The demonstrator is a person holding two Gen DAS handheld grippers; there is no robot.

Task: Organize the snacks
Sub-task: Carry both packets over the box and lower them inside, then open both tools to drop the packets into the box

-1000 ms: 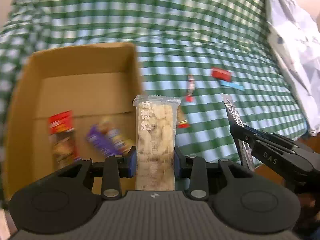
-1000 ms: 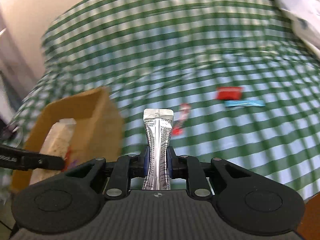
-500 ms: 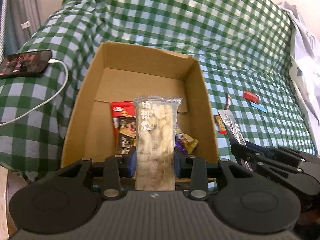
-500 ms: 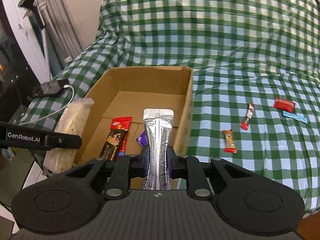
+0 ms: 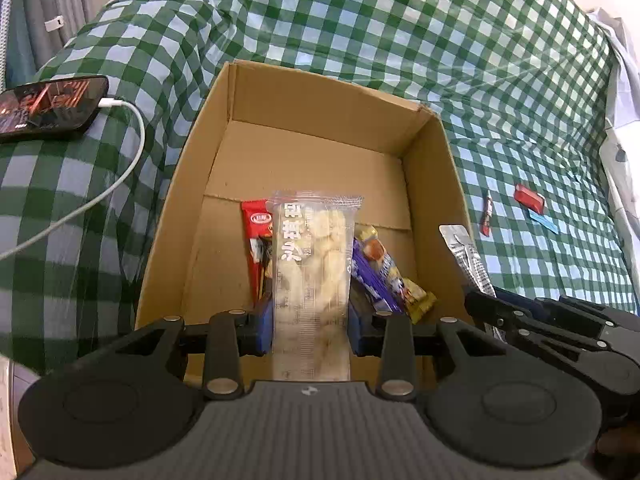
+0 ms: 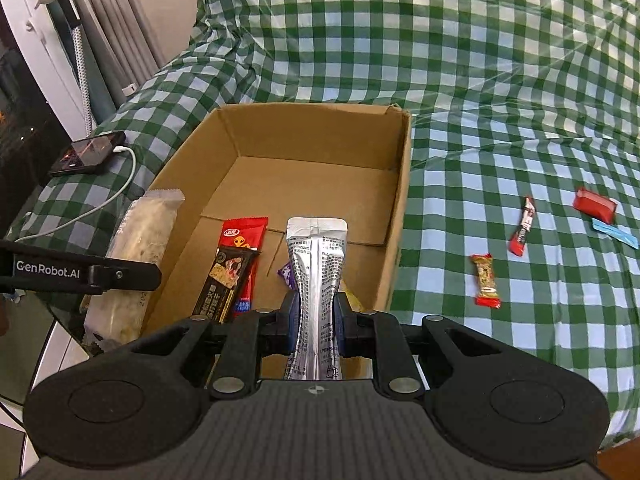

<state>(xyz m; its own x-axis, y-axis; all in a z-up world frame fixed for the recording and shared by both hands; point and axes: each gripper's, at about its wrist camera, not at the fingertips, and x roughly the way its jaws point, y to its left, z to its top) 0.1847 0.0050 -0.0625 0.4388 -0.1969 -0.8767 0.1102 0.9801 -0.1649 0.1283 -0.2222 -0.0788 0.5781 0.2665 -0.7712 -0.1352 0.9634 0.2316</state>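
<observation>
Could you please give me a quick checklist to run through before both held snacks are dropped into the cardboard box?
1. Left gripper clamps the clear snack pack: ok.
2. Right gripper clamps the silver sachet: ok.
3. Clear pack above the cardboard box opening: ok.
4. Sachet above the opening: ok, near the right wall.
5. Free floor in the box: ok.
6. Height above the floor: cannot tell.
</observation>
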